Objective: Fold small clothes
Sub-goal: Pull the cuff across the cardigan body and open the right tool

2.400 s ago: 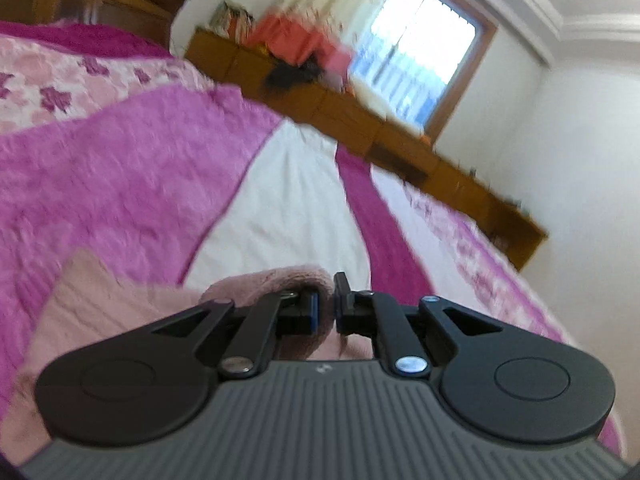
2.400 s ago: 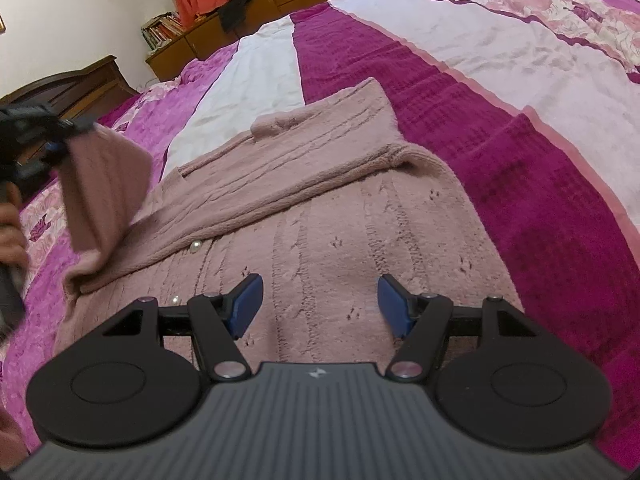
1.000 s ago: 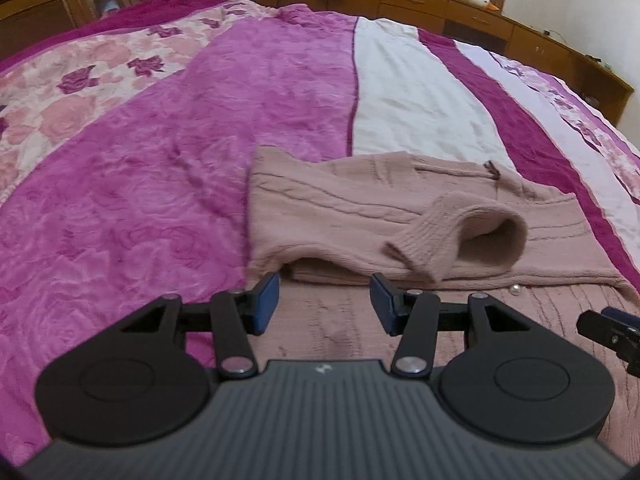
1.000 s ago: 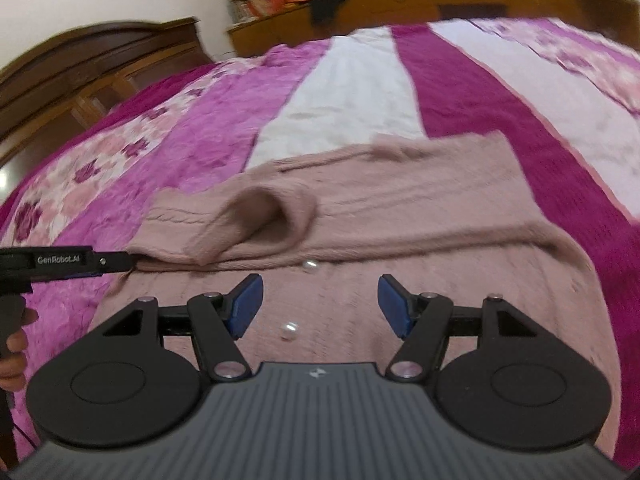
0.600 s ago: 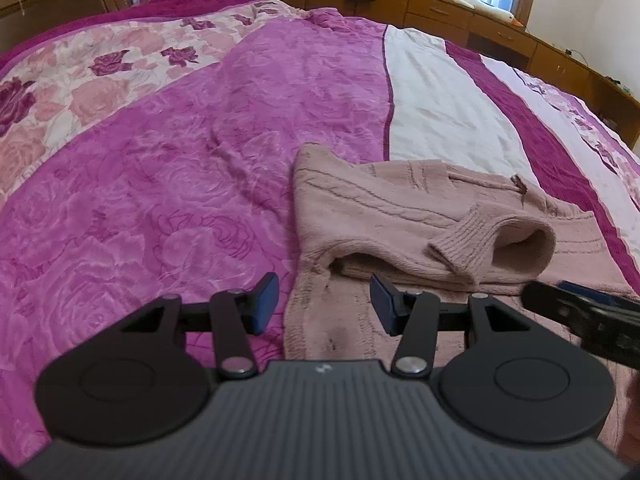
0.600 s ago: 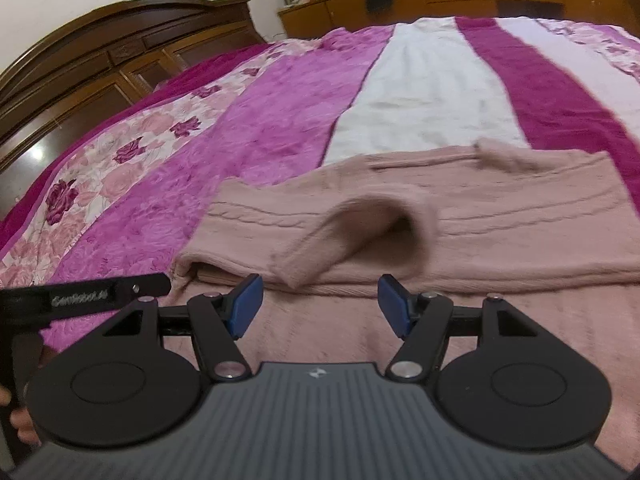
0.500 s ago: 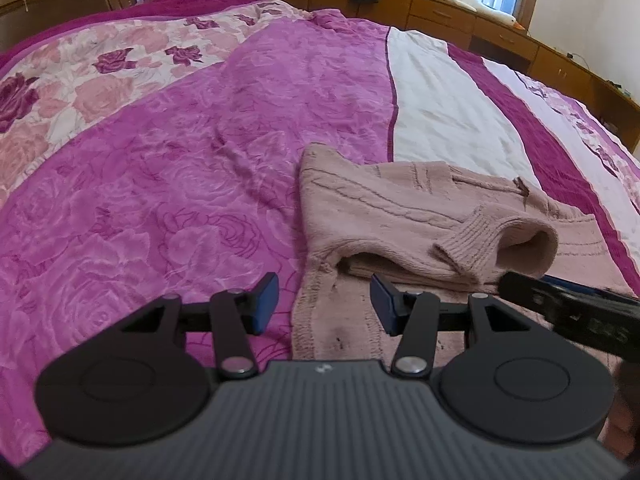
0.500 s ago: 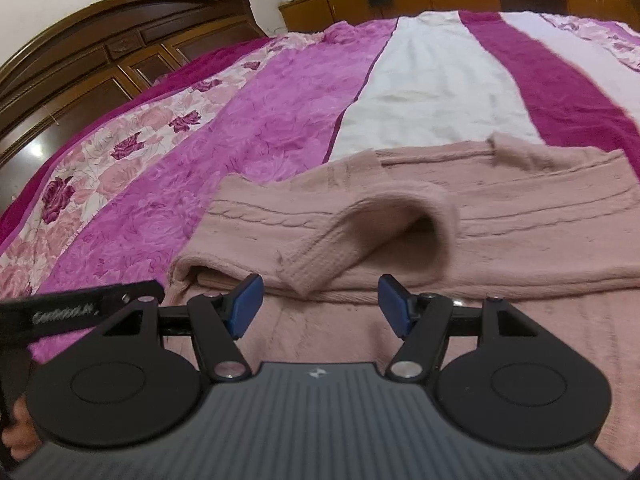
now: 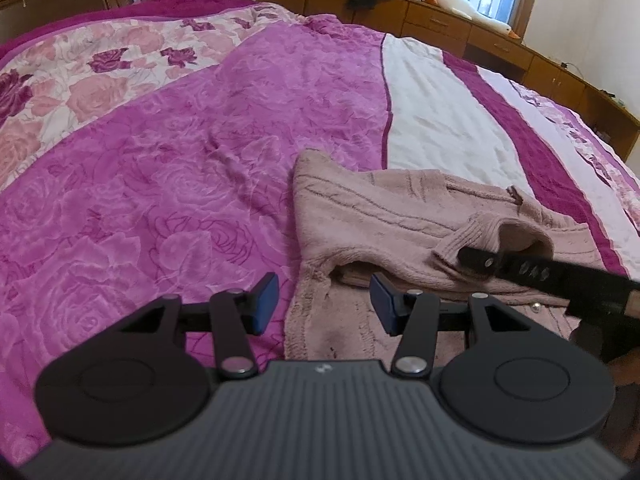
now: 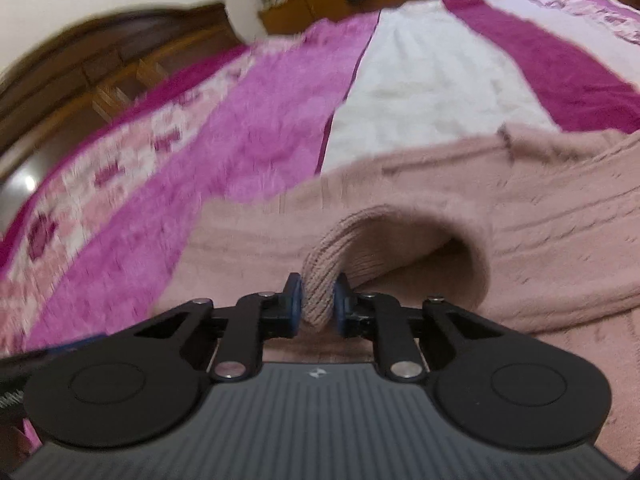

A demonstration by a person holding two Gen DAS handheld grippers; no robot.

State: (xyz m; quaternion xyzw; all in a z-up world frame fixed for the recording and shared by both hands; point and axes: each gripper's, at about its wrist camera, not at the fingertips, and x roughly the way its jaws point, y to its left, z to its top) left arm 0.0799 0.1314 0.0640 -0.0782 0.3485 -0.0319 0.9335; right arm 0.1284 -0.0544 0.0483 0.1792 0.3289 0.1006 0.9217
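A dusty-pink knitted sweater [image 9: 380,216] lies partly folded on the bed, one sleeve laid across it with its ribbed cuff [image 9: 472,236] gaping. My right gripper [image 10: 317,304] is closing; its blue pads press on the cuff's [image 10: 320,280] lower rim from both sides. In the left wrist view the right gripper [image 9: 466,258] reaches in from the right as a black bar to the cuff. My left gripper [image 9: 324,300] hovers open over the sweater's left edge, with nothing pinched between its pads.
The sweater rests on a bedspread [image 9: 180,184] striped magenta, white and floral. A dark wooden headboard [image 10: 100,68] stands at the left. Low wooden cabinets [image 9: 440,24] with clothes and a plush goose [image 9: 460,4] line the far wall under a window.
My right gripper has come forward to the sleeve's cuff, and its jaws have gone from wide apart to closed on the cuff. The left gripper has hardly moved.
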